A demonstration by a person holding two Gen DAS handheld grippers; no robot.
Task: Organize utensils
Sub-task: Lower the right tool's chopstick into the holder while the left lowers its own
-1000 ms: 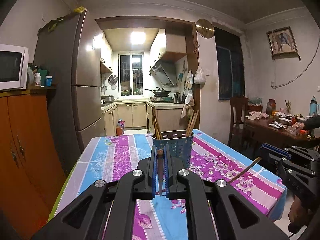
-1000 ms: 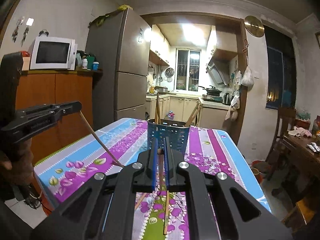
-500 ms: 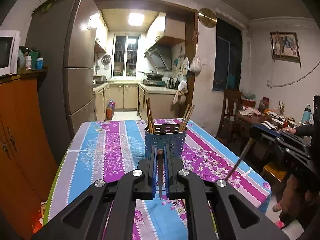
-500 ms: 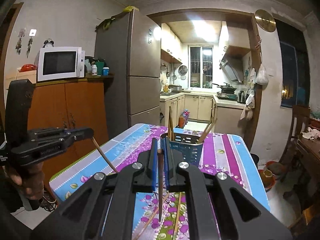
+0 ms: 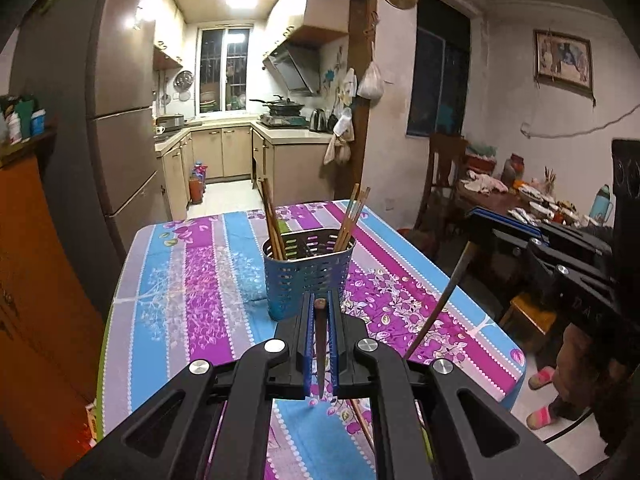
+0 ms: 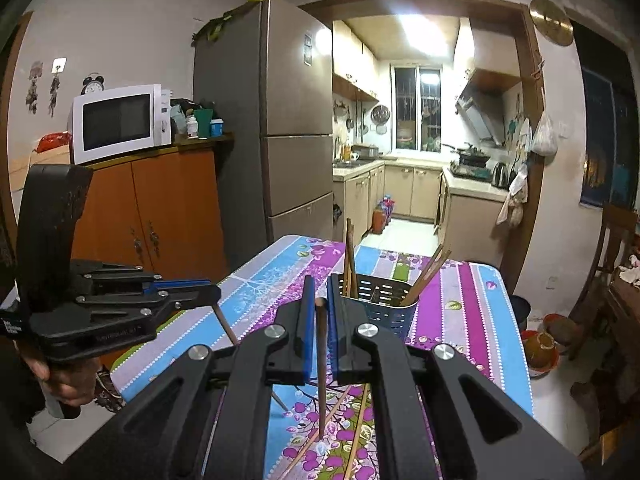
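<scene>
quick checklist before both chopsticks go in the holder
1. Left gripper shut on its chopstick: ok.
2. Right gripper shut on its chopstick: ok.
3. Holder upright on the table: ok.
4. Room in the holder between the chopsticks already leaning at its two ends: ok.
5. Held chopstick tips above the holder's rim: not ok, both hang lower.
6. No chopsticks left on the table: not ok, loose chopsticks lie near the right gripper.

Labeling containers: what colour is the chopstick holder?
Blue, perforated chopstick holder; clearest in left wrist view.
</scene>
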